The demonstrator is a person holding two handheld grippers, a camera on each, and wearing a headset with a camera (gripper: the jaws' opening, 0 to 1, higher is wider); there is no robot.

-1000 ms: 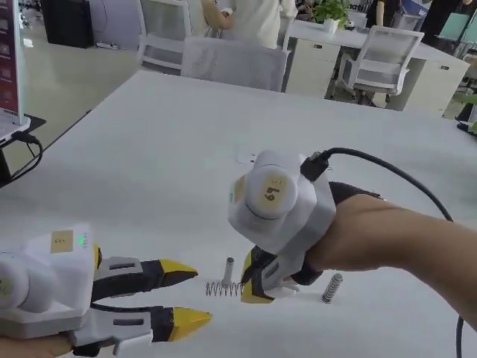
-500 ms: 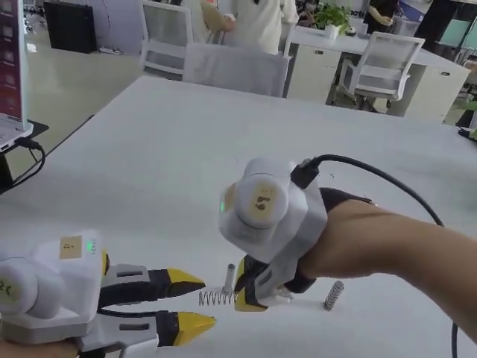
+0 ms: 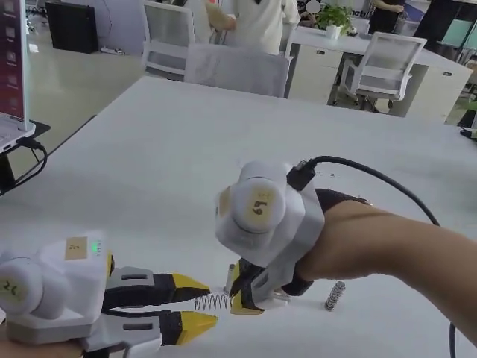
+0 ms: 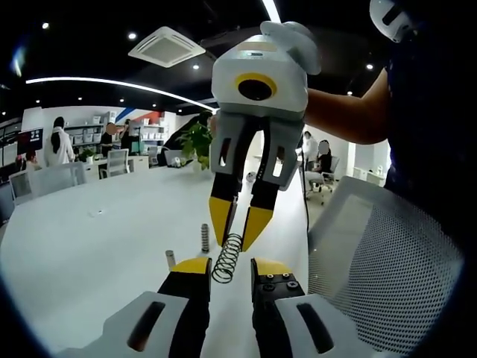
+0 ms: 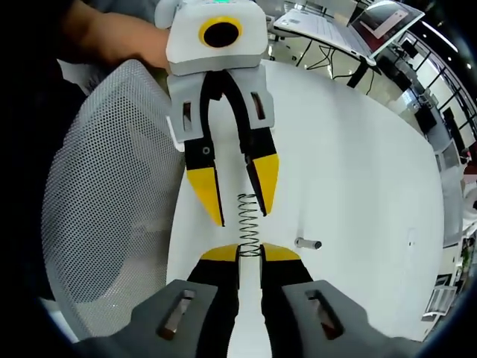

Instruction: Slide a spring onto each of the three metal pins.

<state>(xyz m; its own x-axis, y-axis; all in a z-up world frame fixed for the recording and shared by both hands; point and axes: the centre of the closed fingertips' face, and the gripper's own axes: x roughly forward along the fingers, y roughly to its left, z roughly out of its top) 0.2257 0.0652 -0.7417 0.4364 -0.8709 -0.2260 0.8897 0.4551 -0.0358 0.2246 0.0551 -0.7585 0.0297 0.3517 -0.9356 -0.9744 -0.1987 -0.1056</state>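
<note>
My right gripper [image 5: 250, 252] is clamped on one end of a spring [image 5: 248, 216], held level just beside an upright pin [image 4: 170, 259]. My left gripper [image 3: 212, 303] stands agape around the free end, not touching it. I judge the spring to be light, bendy wire that is apt to flick away, so grip the coils near an end, gently.

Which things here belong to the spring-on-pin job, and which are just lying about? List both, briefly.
Job in hand: held spring, spare spring, metal pin, left gripper, right gripper.

Lying about: laptop, office chairs, potted plant.
</note>
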